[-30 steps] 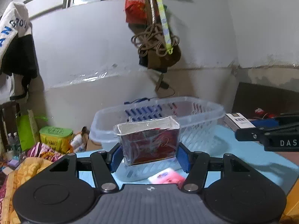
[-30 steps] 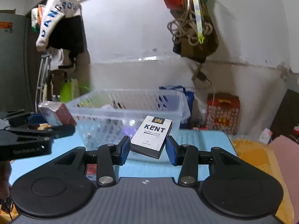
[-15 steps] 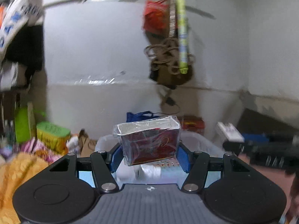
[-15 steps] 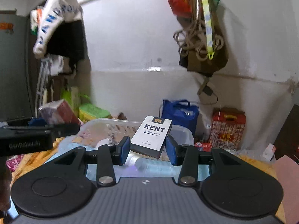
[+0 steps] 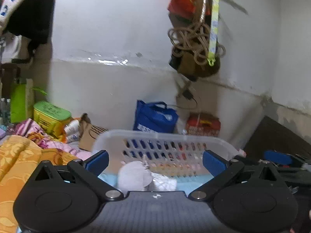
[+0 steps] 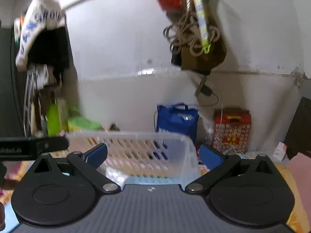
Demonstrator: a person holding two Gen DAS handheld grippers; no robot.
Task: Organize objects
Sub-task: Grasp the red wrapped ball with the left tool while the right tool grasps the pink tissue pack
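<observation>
The left gripper [image 5: 155, 160] is held roughly level and pointing forward, its jaws spread wide with nothing between the blue pads [image 5: 96, 160]. The right gripper [image 6: 153, 156] sits in much the same pose, jaws also wide apart and empty. In the right wrist view the left gripper's black body shows at the left edge, so the two appear to be side by side, though motion blur makes their spacing hard to judge.

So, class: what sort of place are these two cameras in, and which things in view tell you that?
Most likely a cluttered room in a home, used for storage. Clothing hangs high on the left, a blue shopping bag sits against the wall, and coiled rope hangs above a clear plastic basket.
</observation>
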